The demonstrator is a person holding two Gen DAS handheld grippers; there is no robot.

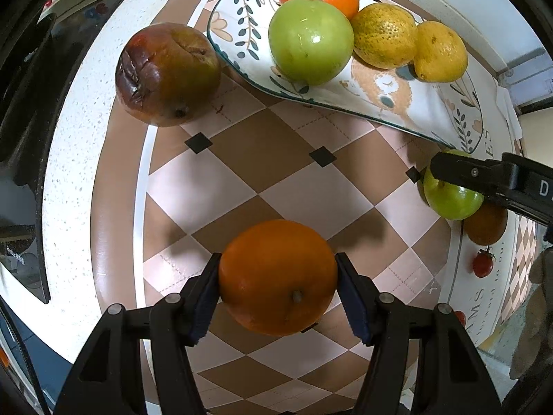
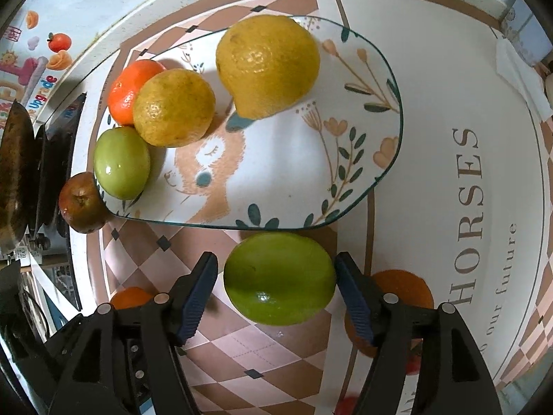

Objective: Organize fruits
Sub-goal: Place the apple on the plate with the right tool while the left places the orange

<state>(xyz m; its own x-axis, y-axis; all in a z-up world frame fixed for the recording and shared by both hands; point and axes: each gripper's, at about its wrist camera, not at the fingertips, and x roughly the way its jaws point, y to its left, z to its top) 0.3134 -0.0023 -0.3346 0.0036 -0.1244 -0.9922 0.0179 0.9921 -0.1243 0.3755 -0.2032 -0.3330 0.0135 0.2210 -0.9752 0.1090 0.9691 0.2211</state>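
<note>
My left gripper (image 1: 277,276) is shut on an orange (image 1: 278,276), held above the checkered mat. My right gripper (image 2: 276,278) has its jaws around a green apple (image 2: 280,278); the right pad touches it, the left pad stands slightly off. That apple (image 1: 451,195) and the right gripper show at the right of the left wrist view. A patterned plate (image 2: 345,159) holds an orange (image 2: 133,90), a green apple (image 2: 121,162) and two yellow citrus fruits (image 2: 174,109) (image 2: 268,65). A bruised red-green mango (image 1: 167,74) lies left of the plate.
Another orange (image 2: 411,285) and a cherry tomato (image 1: 483,264) lie on the mat near the right gripper. A black stove (image 1: 20,103) with a pan (image 2: 15,169) is at the left. A wall with stickers is behind.
</note>
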